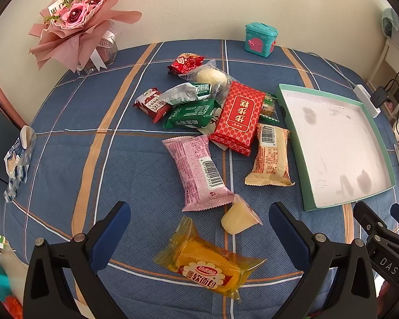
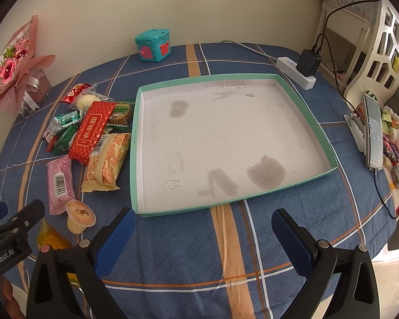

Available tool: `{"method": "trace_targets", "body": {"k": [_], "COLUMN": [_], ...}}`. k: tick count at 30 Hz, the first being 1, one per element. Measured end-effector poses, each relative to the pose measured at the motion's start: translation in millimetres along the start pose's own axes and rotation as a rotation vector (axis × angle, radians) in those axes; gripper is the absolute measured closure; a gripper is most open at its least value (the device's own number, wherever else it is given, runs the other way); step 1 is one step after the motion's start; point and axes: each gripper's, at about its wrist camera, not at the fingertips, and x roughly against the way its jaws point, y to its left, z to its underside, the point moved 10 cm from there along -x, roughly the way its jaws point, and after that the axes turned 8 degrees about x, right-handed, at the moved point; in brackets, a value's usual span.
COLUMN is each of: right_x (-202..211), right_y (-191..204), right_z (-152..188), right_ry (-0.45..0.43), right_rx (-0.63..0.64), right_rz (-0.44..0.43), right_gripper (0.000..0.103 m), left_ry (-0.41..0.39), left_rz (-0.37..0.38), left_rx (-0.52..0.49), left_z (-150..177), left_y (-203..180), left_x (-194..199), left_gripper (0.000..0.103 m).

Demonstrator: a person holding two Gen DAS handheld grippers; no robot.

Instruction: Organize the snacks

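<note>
Starting empty: both the left gripper [image 1: 199, 228] and right gripper [image 2: 203, 228] gape apart. Straddle the yellow bread pack [image 1: 208, 265] at frame bottom crosswise; carry it to the tray [image 2: 306, 130].

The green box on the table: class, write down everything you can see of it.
The green box is a wide, shallow, open tray, likely cardboard, with mint-green walls and a white floor marked by several greyish stains and some small scribbles. It holds nothing. It lies flat on the blue checked tablecloth, right of the snack pile. The yellow packet lies against or very near its left wall. Neither gripper touches it.
</note>
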Motion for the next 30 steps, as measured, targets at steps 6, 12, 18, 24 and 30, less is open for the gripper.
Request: {"method": "trace_targets", "body": {"k": [6,12,18,24,30], "right_x": [0,-1,1,5,4], "right_y": [0,3,27,65,88], "right_z": [0,0,-4,-13,-12], "right_ry": [0.000,0.001,-0.014,-0.039,-0.039], "right_rx": [0.000,0.006,0.055,0.096,0.166], "right_rz": [0.000,-0.004,-0.082,-0.206,-0.234], "right_gripper": [0.000,0.000,0.000,0.000,0.001], "left_ry": [0.004,0.022,0.044,0.088,0.168], "left_rz": [-0.001,0.002,0.001,0.012,0.053], "left_rx": [0.002,0.024,0.005,0.007,0.025], "left_z": [1,3,9,30,58], "left_y": [1,6,13,24,20], "left_x": [-1,-4,-3,-8,-23], "left_gripper": [0.000,0.000,0.000,0.000,0.000]}}
